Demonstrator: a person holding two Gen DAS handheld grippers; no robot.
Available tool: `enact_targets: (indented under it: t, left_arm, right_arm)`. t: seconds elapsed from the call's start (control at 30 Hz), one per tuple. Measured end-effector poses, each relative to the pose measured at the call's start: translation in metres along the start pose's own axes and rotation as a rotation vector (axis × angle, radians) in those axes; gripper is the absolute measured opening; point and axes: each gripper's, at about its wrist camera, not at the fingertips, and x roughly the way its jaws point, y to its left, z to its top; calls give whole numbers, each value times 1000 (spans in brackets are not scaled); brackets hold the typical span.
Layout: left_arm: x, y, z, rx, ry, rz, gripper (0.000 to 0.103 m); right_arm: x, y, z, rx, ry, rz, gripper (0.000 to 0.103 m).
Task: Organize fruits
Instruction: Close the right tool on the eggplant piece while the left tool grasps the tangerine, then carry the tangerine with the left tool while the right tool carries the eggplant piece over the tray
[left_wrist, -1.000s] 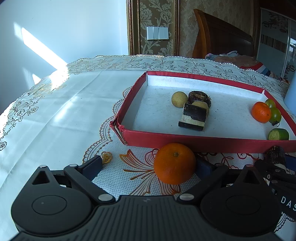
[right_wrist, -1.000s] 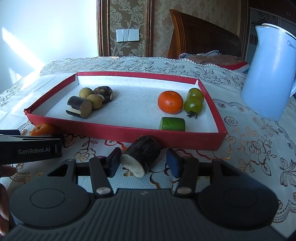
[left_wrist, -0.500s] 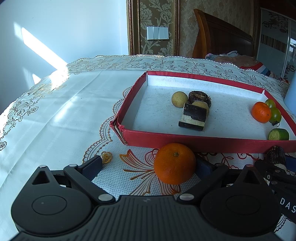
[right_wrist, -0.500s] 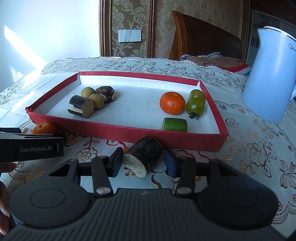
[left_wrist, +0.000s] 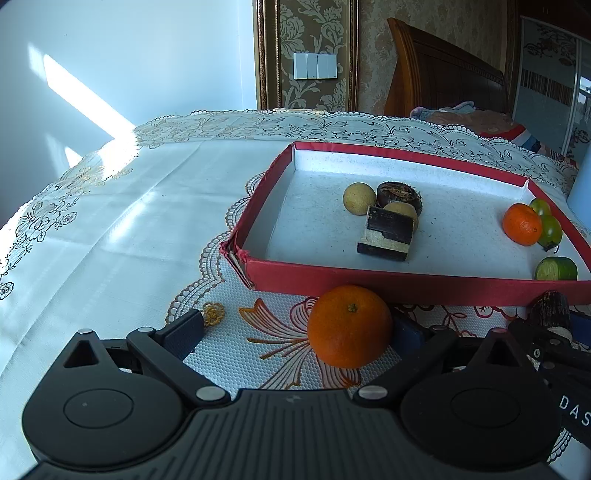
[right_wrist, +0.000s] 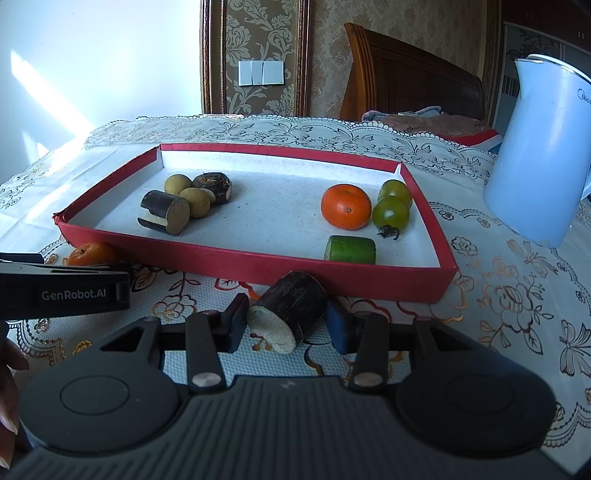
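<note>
Since a second ago our right gripper (right_wrist: 286, 326) has narrowed on the dark cane piece (right_wrist: 290, 310), fingers closing, not yet pressing. Left gripper (left_wrist: 295, 332) gapes around the orange (left_wrist: 349, 330) on the tabletop (left_wrist: 147, 221), before the red tray (left_wrist: 406, 286).

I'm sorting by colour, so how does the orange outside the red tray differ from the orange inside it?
The orange outside the tray rests on the tablecloth against the red tray's front wall; the orange inside the tray sits on its white floor. The outside one lies between the left gripper's open fingers; the inside one touches a green tomato. Both are round and orange.
</note>
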Motion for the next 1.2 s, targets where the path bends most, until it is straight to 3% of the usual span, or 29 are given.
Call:
enact_targets:
  t: [0.3,0.5,0.7,0.9,0.97,1.2]
  left_arm:
    - [-4,-3,-1,26,-9,-13,94]
    - [-13,-13,-4,91,-37,-40,70]
    - [-15,-15,-4,99,-36,-77,53]
    - [-17,-19,-6,113,-43,-63,50]
    - [-18,-18,-5,106,-41,-78,41]
    - [-19,-15,-5,106,-42,-89,41]
  right_arm:
    - [1,0,0,1,-2,-1,41]
    - [0,0,0,4,-1,-4,41]
    - [-1,-1,0,5,-4,-3,42]
    - [-1,-2,-1,11,-8,-3,42]
    - [-2,-3,-1,13,-11,-5,42]
    - [-7,-8,-1,31,-23,-3,42]
